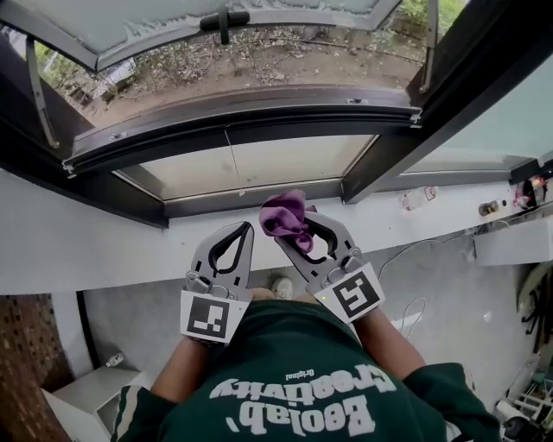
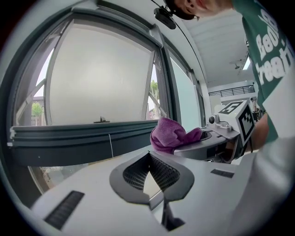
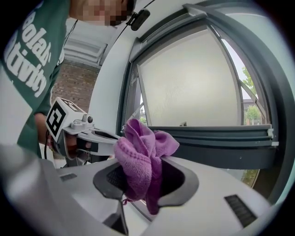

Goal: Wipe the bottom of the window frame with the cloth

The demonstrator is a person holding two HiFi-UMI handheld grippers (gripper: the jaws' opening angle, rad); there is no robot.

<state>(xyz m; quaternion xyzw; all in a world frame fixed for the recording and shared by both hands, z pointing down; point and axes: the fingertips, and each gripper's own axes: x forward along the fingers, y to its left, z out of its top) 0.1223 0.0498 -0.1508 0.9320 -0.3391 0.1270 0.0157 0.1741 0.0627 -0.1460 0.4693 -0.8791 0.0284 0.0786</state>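
A crumpled purple cloth [image 1: 283, 214] is pinched in my right gripper [image 1: 290, 231], which is shut on it just short of the white sill [image 1: 95, 237]. In the right gripper view the cloth [image 3: 140, 156] bulges out of the jaws and hides their tips. My left gripper [image 1: 244, 230] hangs beside it on the left, shut with nothing in it; its tips [image 2: 149, 153] touch. From the left gripper view, the cloth [image 2: 170, 133] and the right gripper [image 2: 209, 140] show close on the right. The dark bottom bar of the window frame [image 1: 251, 204] lies just beyond both grippers. The sash [image 1: 242, 116] is swung open outward.
A black window handle [image 1: 223, 19] sits on the open sash. A small bottle [image 1: 417, 198] and cables [image 1: 510, 203] lie on the sill to the right. A dark upright frame post [image 1: 432, 112] rises at the right. A white cabinet [image 1: 78, 393] stands below left.
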